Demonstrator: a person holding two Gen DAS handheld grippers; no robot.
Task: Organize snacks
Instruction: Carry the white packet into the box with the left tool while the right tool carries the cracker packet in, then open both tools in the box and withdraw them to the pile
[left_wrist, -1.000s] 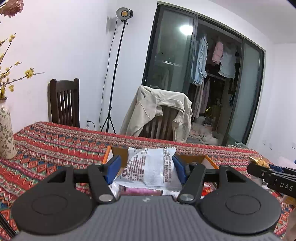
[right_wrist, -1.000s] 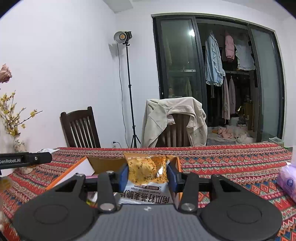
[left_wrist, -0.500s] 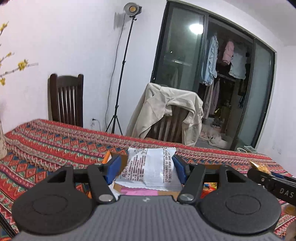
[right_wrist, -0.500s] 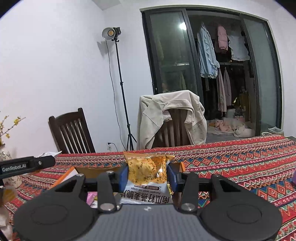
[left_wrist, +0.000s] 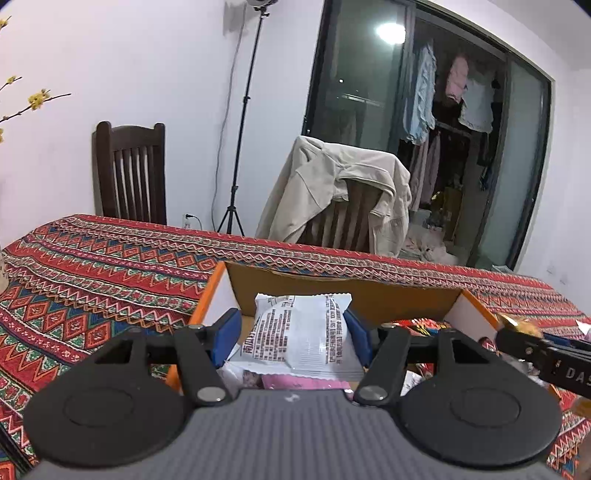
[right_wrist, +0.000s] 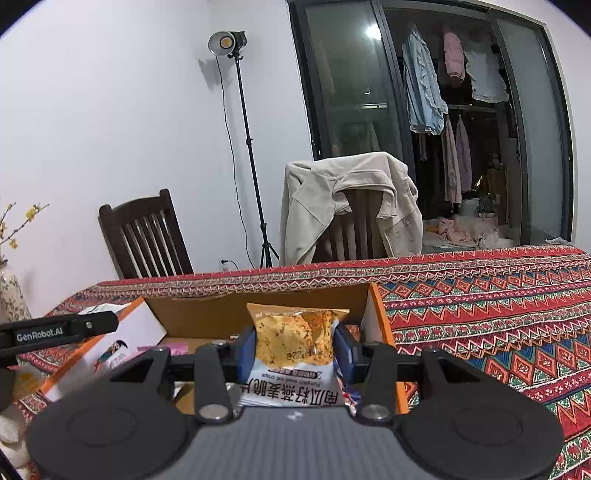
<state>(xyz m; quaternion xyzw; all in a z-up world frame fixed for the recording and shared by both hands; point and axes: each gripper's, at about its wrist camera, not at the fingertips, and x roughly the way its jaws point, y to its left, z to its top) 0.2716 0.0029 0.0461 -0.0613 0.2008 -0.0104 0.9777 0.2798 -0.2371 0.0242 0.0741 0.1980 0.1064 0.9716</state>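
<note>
My left gripper is shut on a white snack packet with printed text and holds it over the open orange cardboard box. My right gripper is shut on a yellow crisp packet and holds it over the same box. Pink and red packets lie inside the box below. The right gripper's tip shows at the right of the left wrist view; the left gripper's arm shows at the left of the right wrist view.
The box stands on a table with a red patterned cloth. Two wooden chairs stand behind it, one draped with a beige jacket. A light stand is by the wall. A vase stands at the left.
Both grippers have moved forward and tilted down over the box, still holding their packets. The box interior now shows more fully in both views.
</note>
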